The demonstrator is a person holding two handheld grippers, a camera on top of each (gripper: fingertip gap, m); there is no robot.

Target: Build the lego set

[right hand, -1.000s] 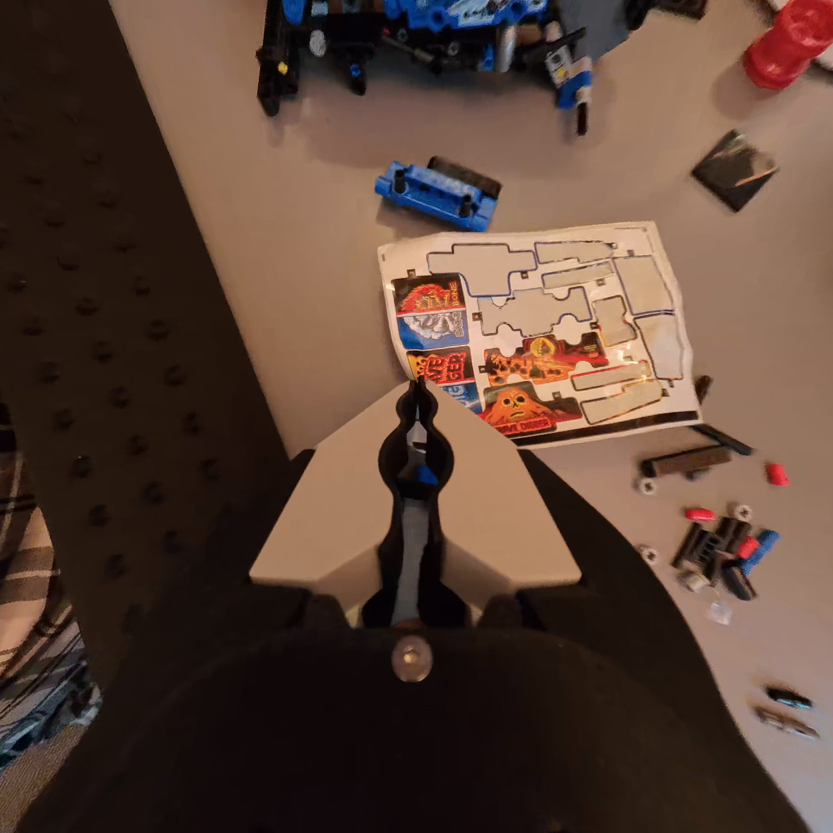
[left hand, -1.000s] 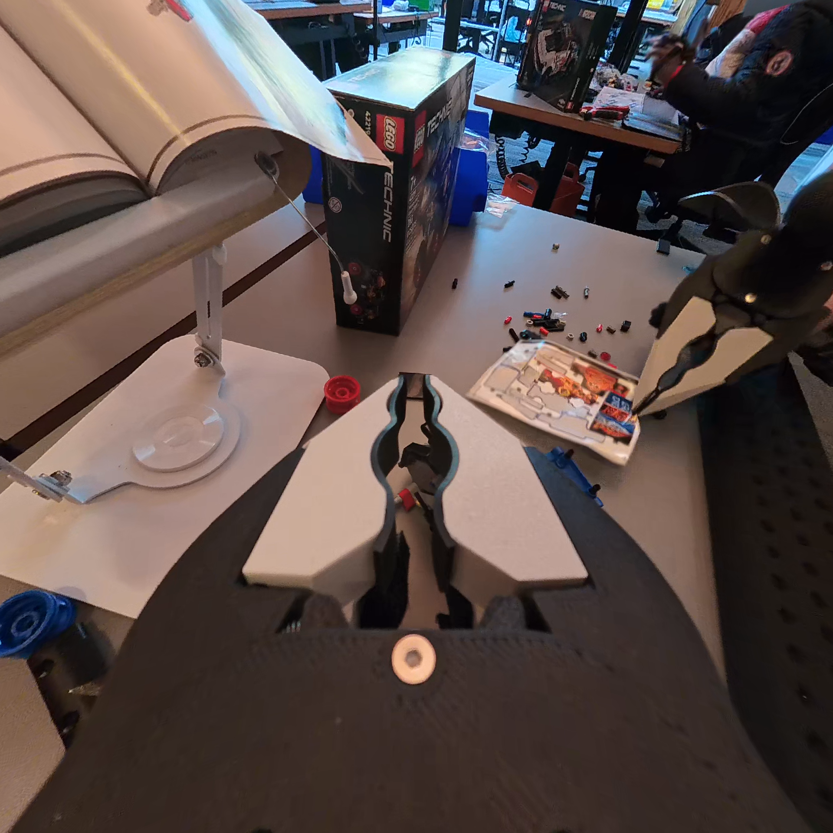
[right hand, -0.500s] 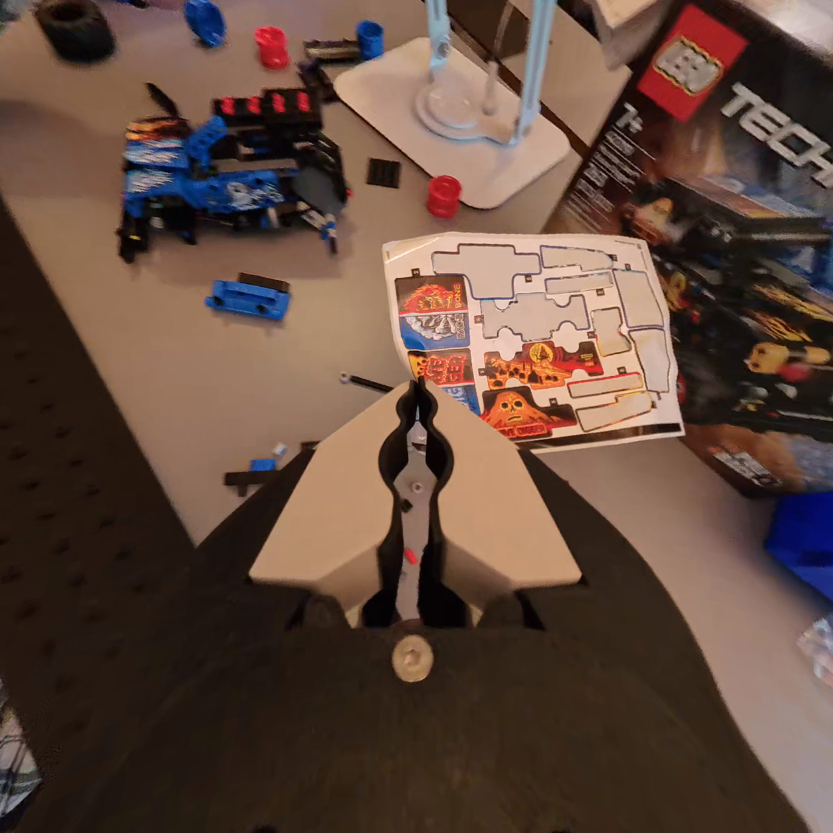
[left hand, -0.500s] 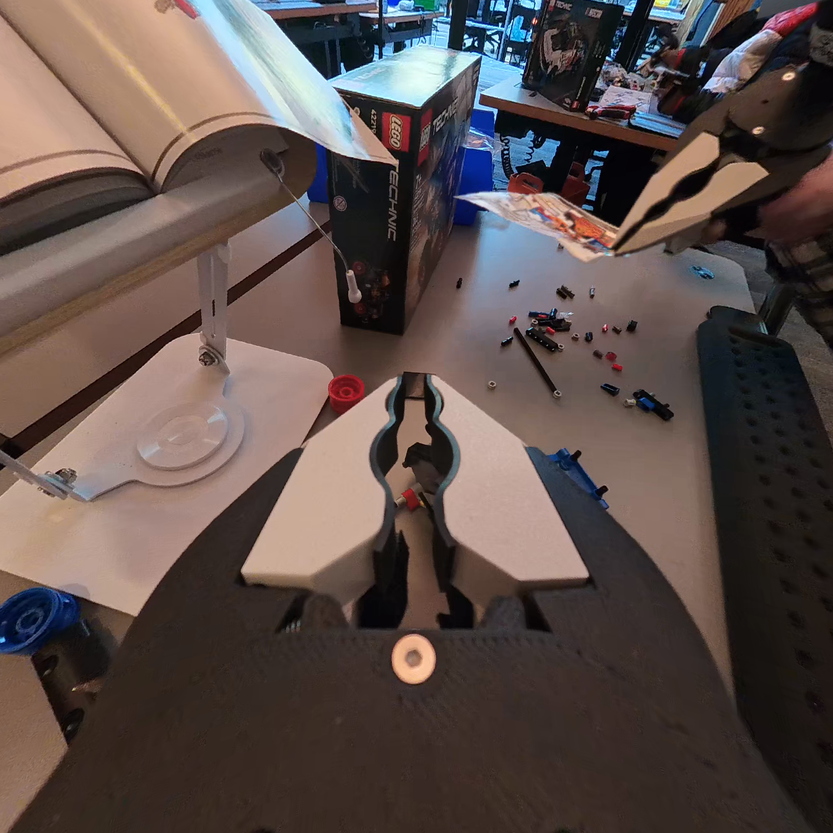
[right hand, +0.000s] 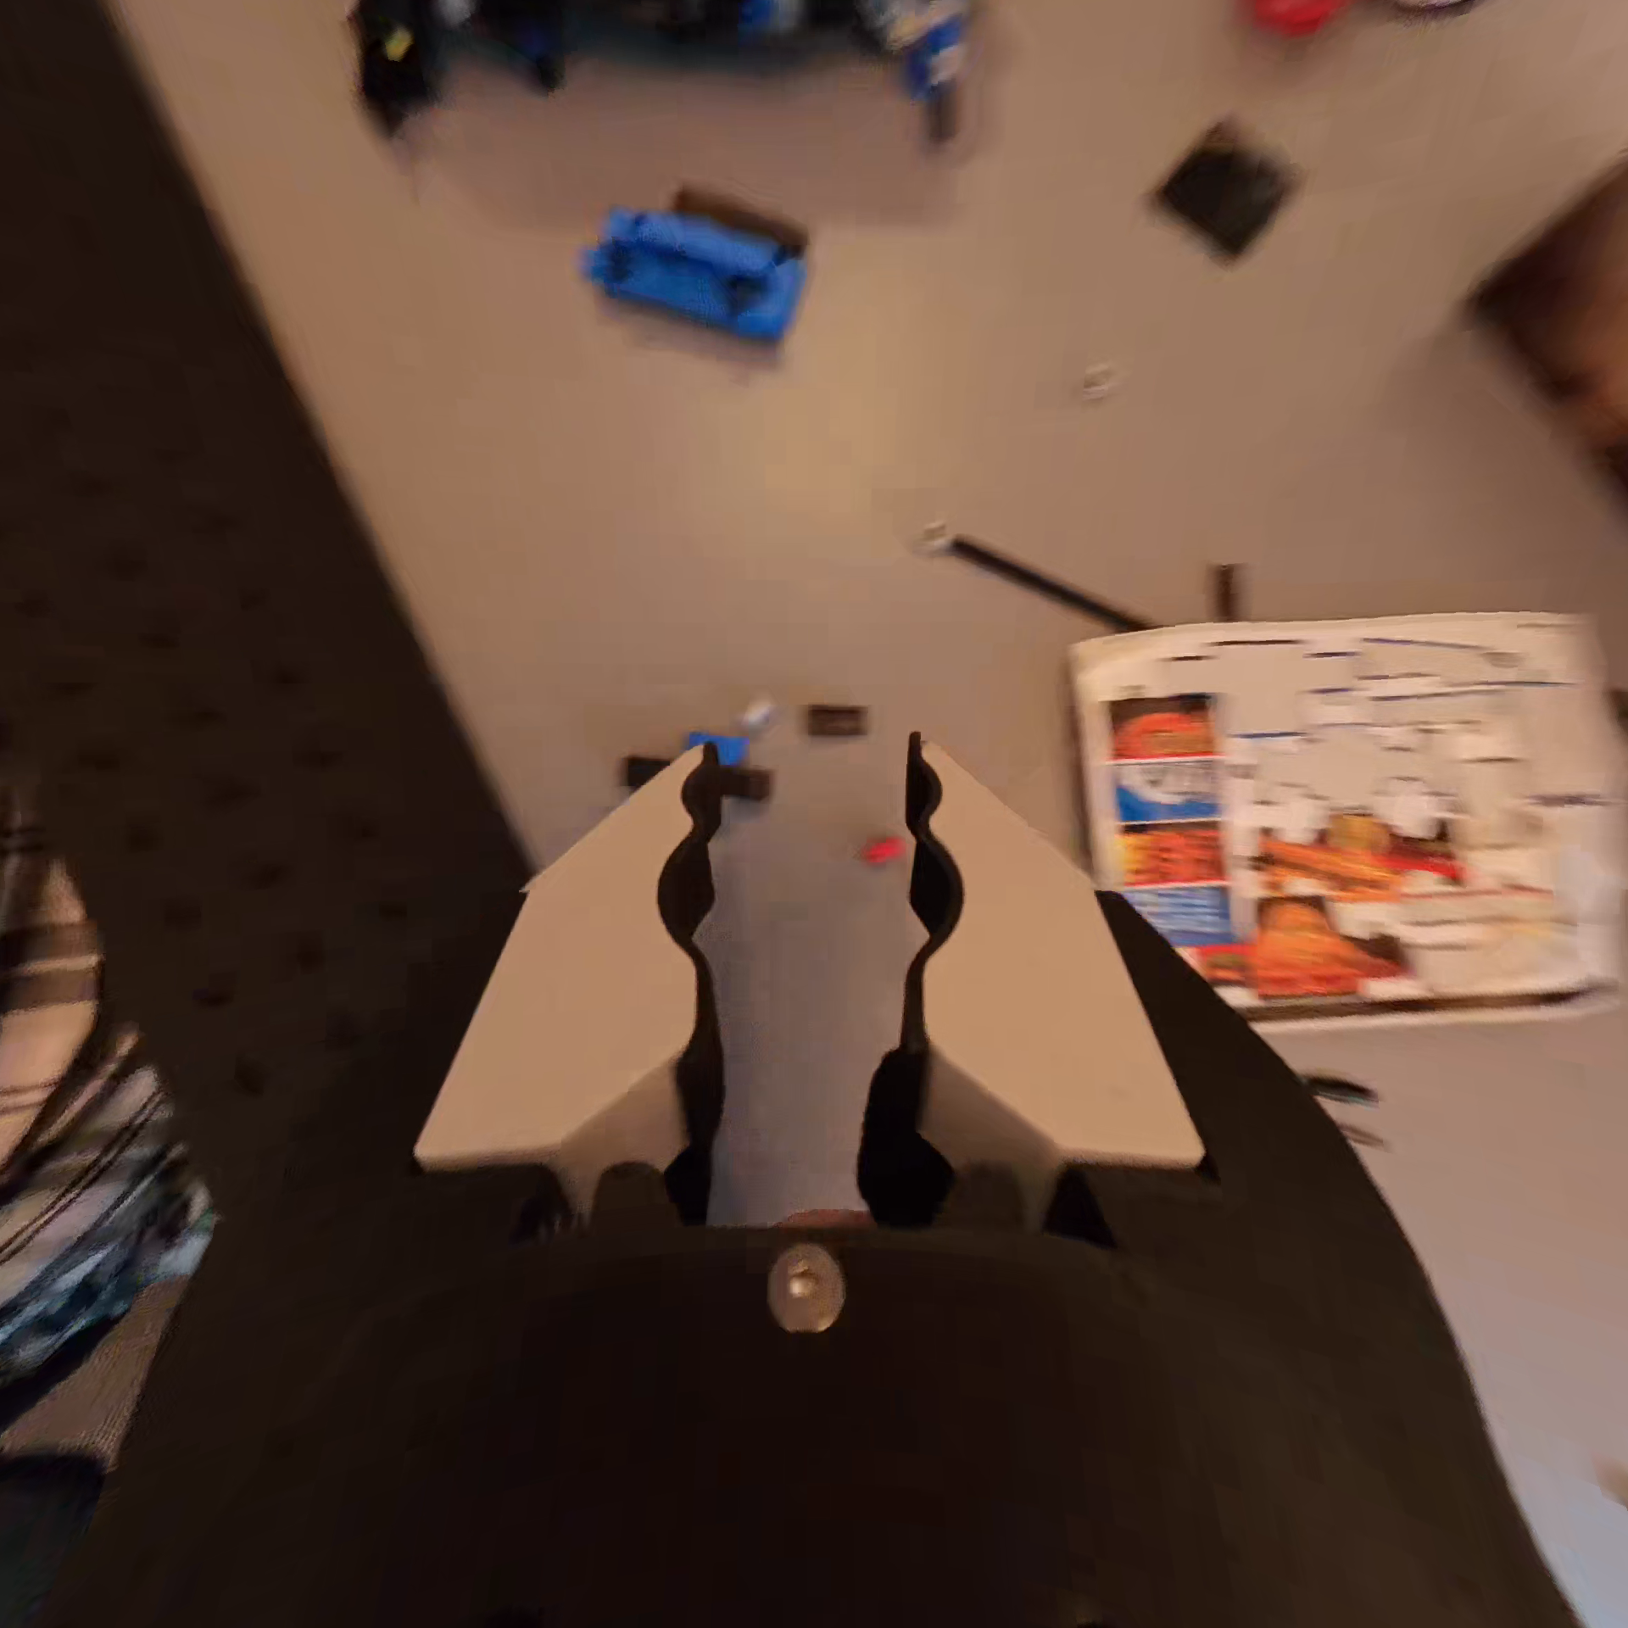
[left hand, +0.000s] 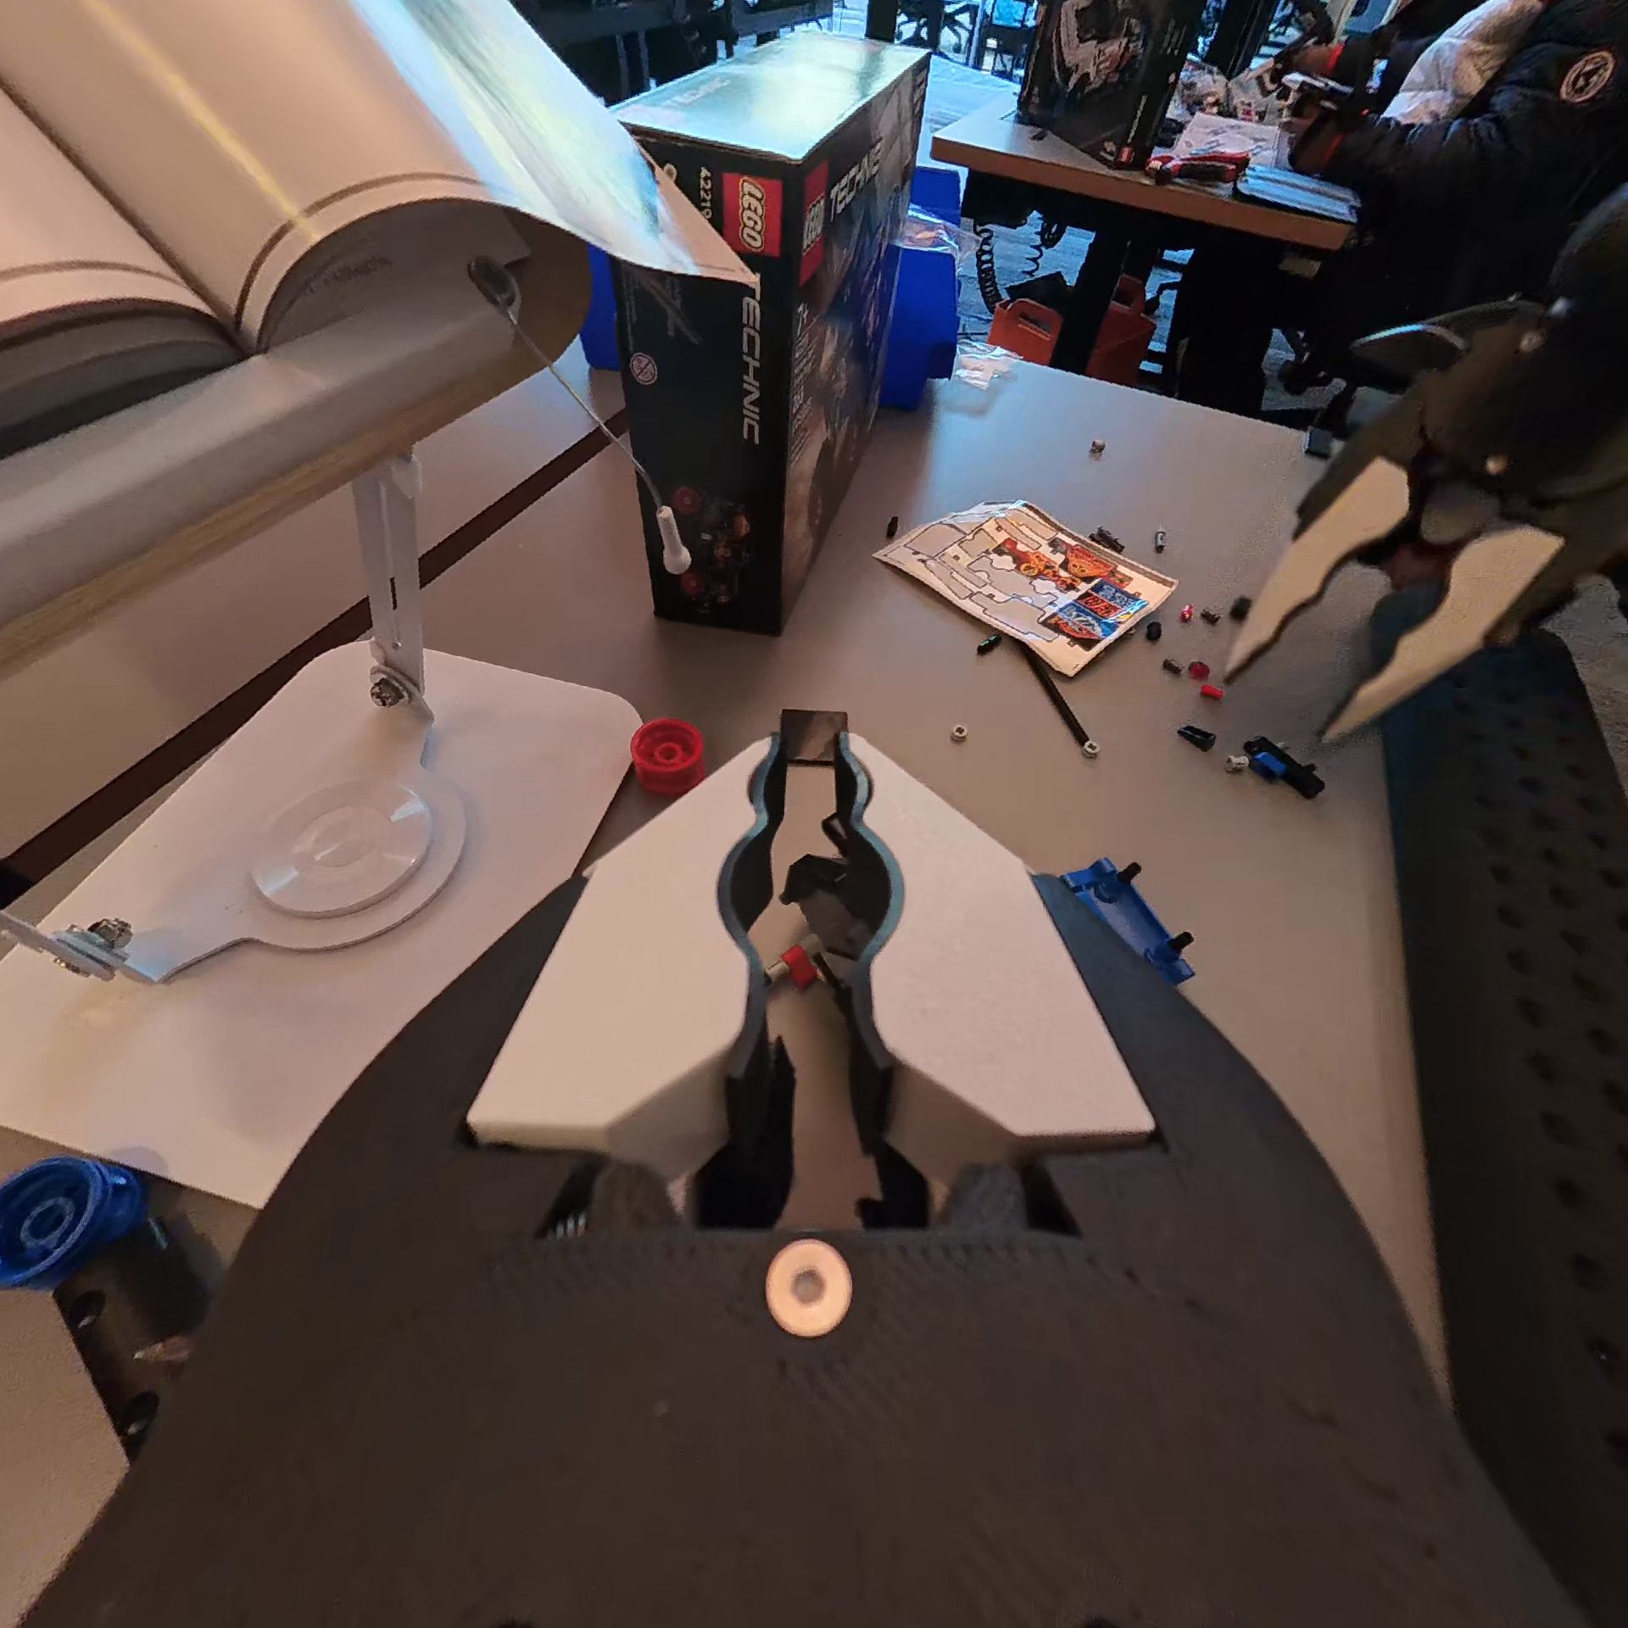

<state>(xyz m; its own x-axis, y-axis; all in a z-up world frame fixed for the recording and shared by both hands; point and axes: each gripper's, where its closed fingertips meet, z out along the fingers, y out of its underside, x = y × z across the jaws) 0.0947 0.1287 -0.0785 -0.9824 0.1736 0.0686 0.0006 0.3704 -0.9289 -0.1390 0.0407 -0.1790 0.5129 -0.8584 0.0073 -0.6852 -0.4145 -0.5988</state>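
Note:
My left gripper point(left hand: 810, 749) is nearly closed, its jaws pinching a small black lego part point(left hand: 810, 729) at the tips. More black parts and a red pin show through the gap lower down. My right gripper point(right hand: 810, 749) is open and empty above small loose pins. It also shows at the right of the left wrist view point(left hand: 1282, 705). The sticker sheet point(left hand: 1031, 581) lies flat on the table beside the lego box point(left hand: 775, 352), to the right of my right gripper point(right hand: 1339, 810). The blue and black model point(right hand: 661, 26) is blurred at the top edge.
An open instruction book point(left hand: 220, 176) sits on a white stand point(left hand: 132, 1057) at the left, with a red wheel point(left hand: 668, 756) by its base. A blue brick point(left hand: 1123, 907), a black axle point(left hand: 1053, 696), small pins point(left hand: 1194, 669) and a black tile point(right hand: 1224, 189) lie about. A black mat point(left hand: 1515, 1057) borders the right. Some 25 centimeters of space lies between my two pairs of fingers.
My right gripper lifted the sticker sheet off the table, carried it toward the box, let it go there and opened. The left gripper has hardly moved.

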